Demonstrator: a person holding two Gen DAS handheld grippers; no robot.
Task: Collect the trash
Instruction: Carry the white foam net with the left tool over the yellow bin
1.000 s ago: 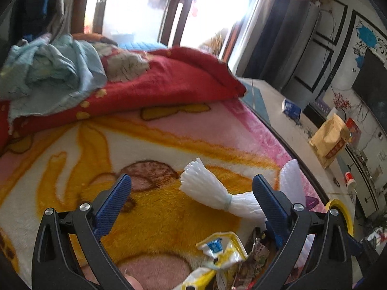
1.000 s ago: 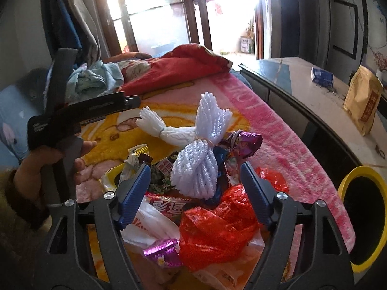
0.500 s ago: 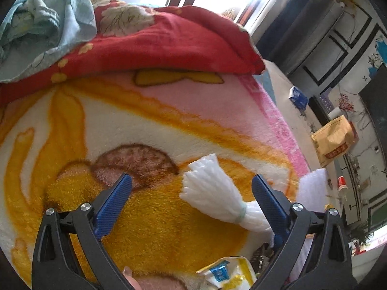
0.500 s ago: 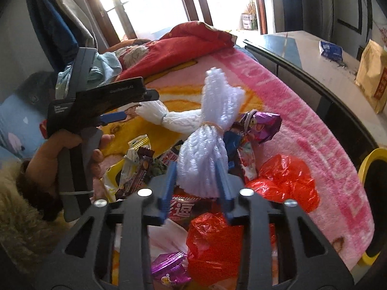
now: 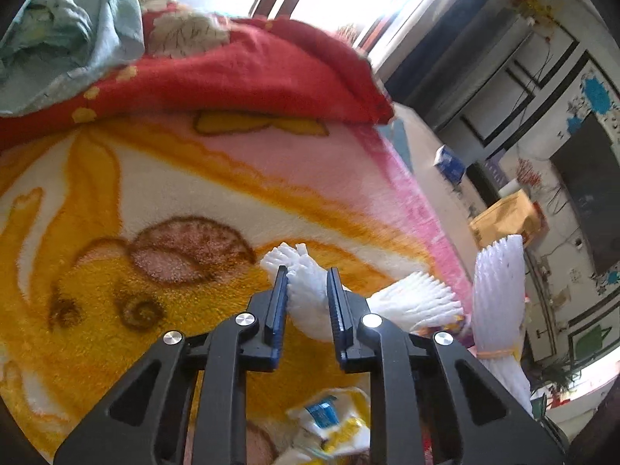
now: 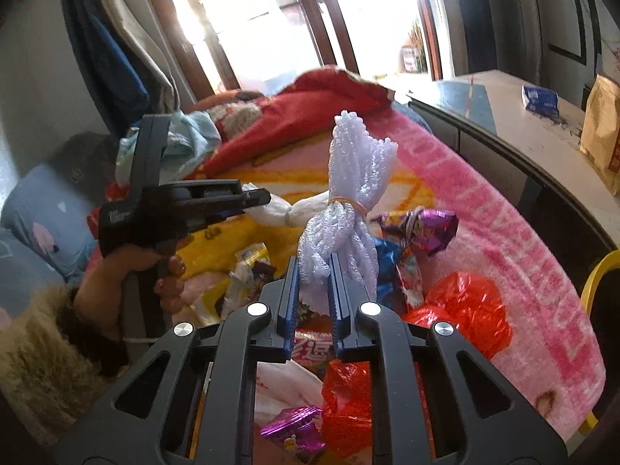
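My left gripper (image 5: 307, 277) is shut on a white foam net bundle (image 5: 310, 290) that lies on the orange and pink blanket (image 5: 155, 201); it also shows in the right wrist view (image 6: 279, 209), with the left gripper (image 6: 255, 197) clamped on its end. My right gripper (image 6: 314, 271) is shut on a second white foam net bundle (image 6: 352, 201) tied with a rubber band, held upright above the trash pile; it also shows in the left wrist view (image 5: 498, 294). Loose trash lies below: a red plastic bag (image 6: 465, 310), purple foil wrappers (image 6: 422, 224), a yellow wrapper (image 5: 329, 422).
A red quilt (image 5: 240, 73) and light blue cloth (image 5: 66, 38) lie at the far end of the bed. A dark-edged table (image 6: 515, 124) runs along the right with a brown paper bag (image 6: 600, 131) and a blue packet (image 6: 540, 97). A yellow bin rim (image 6: 596, 275) shows at right.
Both grippers have closed: the left on the lying foam bundle, the right on the tied foam bundle, which now stands lifted above the pile. The left gripper moved forward over the blanket.
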